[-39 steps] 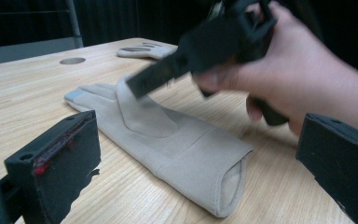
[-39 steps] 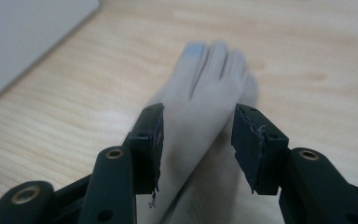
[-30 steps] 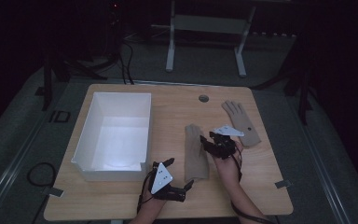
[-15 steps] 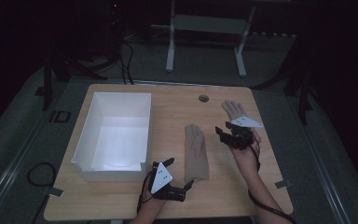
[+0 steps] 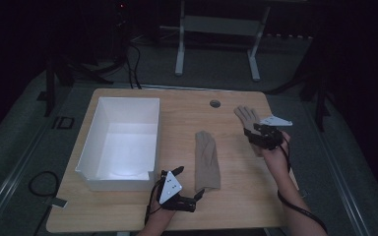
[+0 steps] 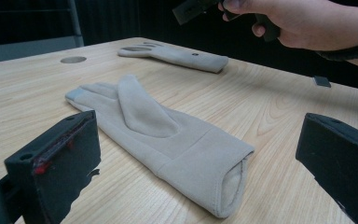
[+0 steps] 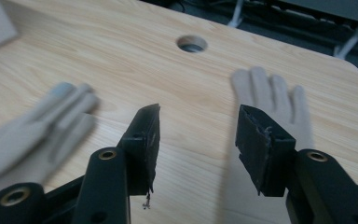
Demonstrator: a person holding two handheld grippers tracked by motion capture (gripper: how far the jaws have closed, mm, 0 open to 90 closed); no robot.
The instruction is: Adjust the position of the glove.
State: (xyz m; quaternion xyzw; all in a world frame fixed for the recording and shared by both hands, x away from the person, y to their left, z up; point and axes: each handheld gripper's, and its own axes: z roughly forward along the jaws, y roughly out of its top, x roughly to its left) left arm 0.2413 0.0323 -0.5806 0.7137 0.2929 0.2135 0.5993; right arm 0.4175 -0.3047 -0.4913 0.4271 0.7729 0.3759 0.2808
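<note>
Two gloves flat on table (image 5: 177, 105); left gripper (image 5: 189, 194) fingers released, right gripper (image 5: 256, 135) fingers released.

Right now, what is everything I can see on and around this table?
gloves: two, beige; near glove flat at table centre, far glove at the right, fingers spread.
box: one, white, open-topped, on the table's left half.
table: one, light wood, with a round hole near its far edge.
stand: one, pale metal legs, on the floor behind the table.
left gripper: black fingers open, at the near glove's cuff, not touching it.
right gripper: black fingers open, nothing between them, above the far glove.
hands: two; left hand, right hand.
</note>
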